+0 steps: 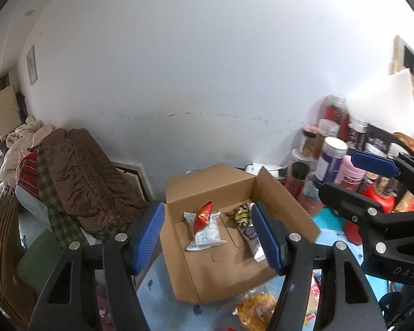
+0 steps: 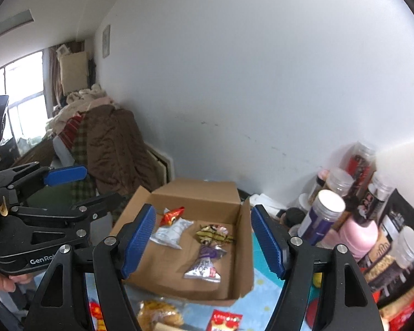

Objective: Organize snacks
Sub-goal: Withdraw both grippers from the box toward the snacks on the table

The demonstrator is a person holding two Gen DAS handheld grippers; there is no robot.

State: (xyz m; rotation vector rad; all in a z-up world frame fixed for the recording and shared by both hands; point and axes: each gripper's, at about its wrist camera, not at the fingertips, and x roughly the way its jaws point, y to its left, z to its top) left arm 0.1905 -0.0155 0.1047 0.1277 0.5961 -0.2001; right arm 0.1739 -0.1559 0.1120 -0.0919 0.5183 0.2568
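Four snack packets lie on the floor of the open cardboard box, which sits on my blue bench against the white wall. My left tool hangs above the box's near left corner with its blue pads spread and nothing between them; my right tool hangs over the near edge likewise released, jaws apart and empty. Inside, the red packet leans on the white packet toward the far left wall of the box, the yellow-and-black packet lies right of them, and the purple packet lies nearer, close to the right wall. The middle and near part of the box floor is bare cardboard, so there is room to set things down.

On the right, the box's raised side flap stands just beside a crowd of jars and bottles, leaving little clearance on that side. On the left, a heap of brown bedding rises beyond the bench edge. Near the box's front edge, a yellow snack bag and a red packet on the bench lie loose; blur makes their outlines uncertain, perhaps touching the box.
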